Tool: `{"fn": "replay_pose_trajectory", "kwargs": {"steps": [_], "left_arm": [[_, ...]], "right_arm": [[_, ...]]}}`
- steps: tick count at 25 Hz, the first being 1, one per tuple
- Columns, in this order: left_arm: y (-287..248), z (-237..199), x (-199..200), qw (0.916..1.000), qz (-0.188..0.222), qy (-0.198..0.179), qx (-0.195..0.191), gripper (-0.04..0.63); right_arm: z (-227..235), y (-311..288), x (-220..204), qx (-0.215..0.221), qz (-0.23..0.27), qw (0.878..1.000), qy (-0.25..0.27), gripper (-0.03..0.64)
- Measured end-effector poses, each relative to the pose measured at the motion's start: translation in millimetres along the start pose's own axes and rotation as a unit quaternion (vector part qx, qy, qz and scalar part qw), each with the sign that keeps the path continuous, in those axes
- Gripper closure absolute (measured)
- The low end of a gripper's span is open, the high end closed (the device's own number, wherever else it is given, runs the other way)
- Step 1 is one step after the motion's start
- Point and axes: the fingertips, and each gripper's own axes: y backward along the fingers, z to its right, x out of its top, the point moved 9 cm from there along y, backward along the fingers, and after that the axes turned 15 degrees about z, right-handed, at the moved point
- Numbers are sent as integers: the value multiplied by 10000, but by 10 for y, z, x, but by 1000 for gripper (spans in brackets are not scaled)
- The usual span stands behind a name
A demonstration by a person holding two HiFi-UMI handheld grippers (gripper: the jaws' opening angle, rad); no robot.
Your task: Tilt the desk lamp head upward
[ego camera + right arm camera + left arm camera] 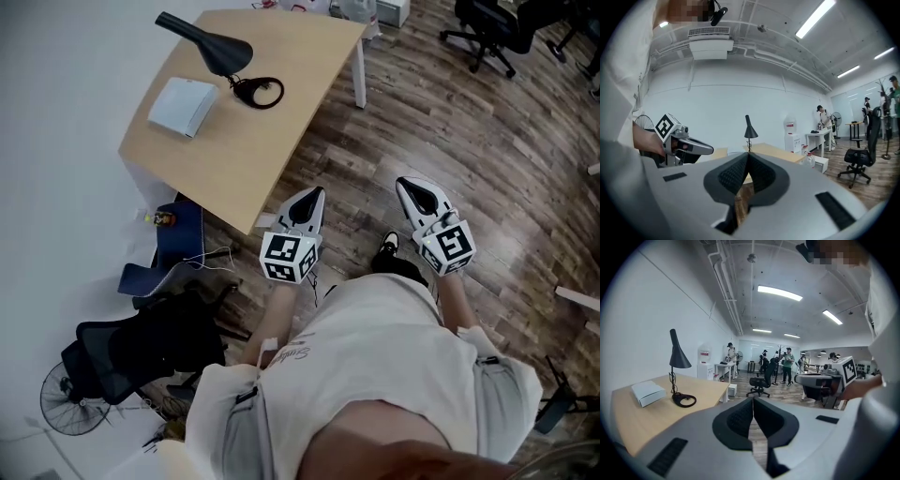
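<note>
Two grippers, both idle, neither anywhere near the work yet.

- Left gripper [753, 403]: jaws shut tip to tip, nothing between them. Right gripper [746, 158]: the same, pads pressed together and empty.
- Black desk lamp with a cone-shaped head [211, 45] stands on the pale wooden desk [272, 131], well ahead of both sets of fingertips and off to the left of them. The right gripper looks almost straight at it past its closed tips.
- A flat white box [185, 105] lies just beside the lamp's ring-shaped base [259, 92], on the side away from the fingers.

Handling, as I judge it: thin stem and open ring foot, so probably light and easy to skid or tip. The head looks smooth and hard (likely slippery under the pads). Best hold seems the narrow tail of the cone, where the jaws can span it. The other gripper could pin the base or stem while the head pivots. Both jaws must open first.
</note>
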Motion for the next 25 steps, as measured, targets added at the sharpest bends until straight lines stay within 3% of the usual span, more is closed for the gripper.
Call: {"fn": "replay_pose_trajectory", "kwargs": {"steps": [6,12,25], "left_arm": [[-592,-141,-46,9990,-51,91,440,579],[-1108,-25,-19,9982,-21,221,565,578],[-1537,-490,-158,9954,-312,276,860,579]], "right_arm": [[688,-354,62,231,155,9996,66,621],[1219,-439,-32,369,-51,9992,-108,621],[1564,-945,-404,603,-381,9970,-312,621]]}}
